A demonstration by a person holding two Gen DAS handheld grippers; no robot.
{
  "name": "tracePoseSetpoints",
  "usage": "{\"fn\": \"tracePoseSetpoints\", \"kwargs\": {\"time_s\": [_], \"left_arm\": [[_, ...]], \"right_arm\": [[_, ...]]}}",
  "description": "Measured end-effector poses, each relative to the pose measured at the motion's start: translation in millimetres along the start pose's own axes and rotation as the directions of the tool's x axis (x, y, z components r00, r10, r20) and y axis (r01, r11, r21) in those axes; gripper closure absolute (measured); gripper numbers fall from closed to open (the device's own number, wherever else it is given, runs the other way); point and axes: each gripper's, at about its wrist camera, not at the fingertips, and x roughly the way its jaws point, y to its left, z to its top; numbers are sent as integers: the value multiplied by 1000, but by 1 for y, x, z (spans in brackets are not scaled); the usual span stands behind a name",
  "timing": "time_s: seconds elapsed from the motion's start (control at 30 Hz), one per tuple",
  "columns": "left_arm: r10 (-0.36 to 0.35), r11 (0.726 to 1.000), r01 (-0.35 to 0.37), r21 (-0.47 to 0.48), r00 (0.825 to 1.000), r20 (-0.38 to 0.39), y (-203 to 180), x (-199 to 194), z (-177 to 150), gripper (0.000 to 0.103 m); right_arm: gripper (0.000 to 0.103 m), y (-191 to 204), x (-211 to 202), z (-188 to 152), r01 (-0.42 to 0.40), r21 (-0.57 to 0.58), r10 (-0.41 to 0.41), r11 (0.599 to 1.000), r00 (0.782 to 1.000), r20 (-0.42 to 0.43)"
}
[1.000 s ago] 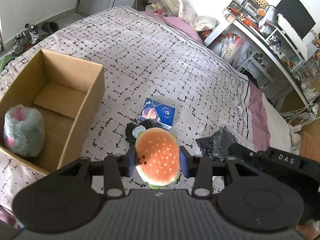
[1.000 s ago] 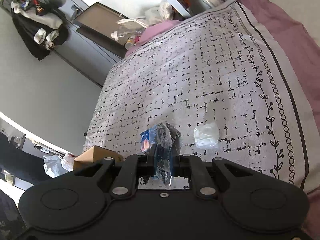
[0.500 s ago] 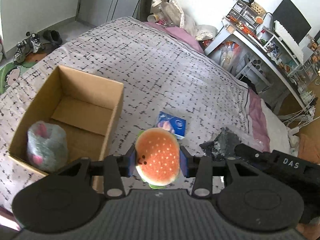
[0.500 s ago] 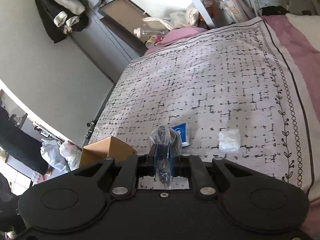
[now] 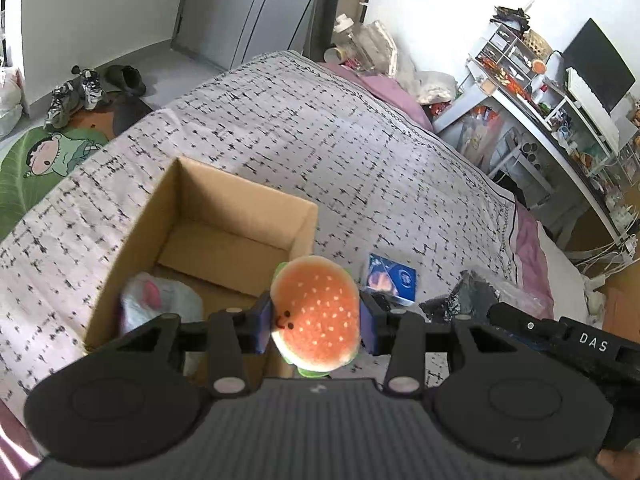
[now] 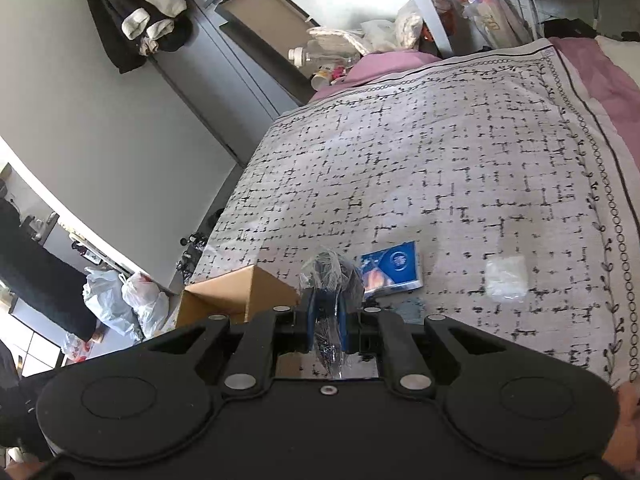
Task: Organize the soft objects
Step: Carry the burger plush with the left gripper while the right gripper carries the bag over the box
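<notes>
My left gripper (image 5: pixel 316 326) is shut on a plush hamburger toy (image 5: pixel 316 316), orange bun with white dots and a green edge, held above the near right corner of an open cardboard box (image 5: pixel 236 196) on the bed. A grey and pink plush (image 5: pixel 156 304) lies inside the box. My right gripper (image 6: pixel 327 320) is shut on a clear plastic bag with something dark inside (image 6: pixel 328 276), held above the bed; the bag also shows in the left wrist view (image 5: pixel 472 296). The box corner shows in the right wrist view (image 6: pixel 240 292).
A blue packet (image 5: pixel 392 278) lies on the patterned bedspread (image 5: pixel 320 140) right of the box, also in the right wrist view (image 6: pixel 394 268). A small white packet (image 6: pixel 506 276) lies further right. A cluttered desk (image 5: pixel 560 100) stands beside the bed, shoes (image 5: pixel 76 92) on the floor.
My left gripper has carried the hamburger left and up, from over the bed to over the box's near corner. My right gripper has risen with the bag.
</notes>
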Motion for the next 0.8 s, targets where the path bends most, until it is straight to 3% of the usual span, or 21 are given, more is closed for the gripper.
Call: {"fn": "tracePoseSetpoints", "kwargs": {"time_s": [0.57,0.8], "left_arm": [[6,998,-12,-56,996,-91,46,26,-12,60],[9,993,-24,-111,990,-139,62,29,-15,53]], "right_arm": [[91,60,23,-10,-38,-46,37,998,999,-26],[91,84,32,-17,-64,-66,61,996,997,-48]]}}
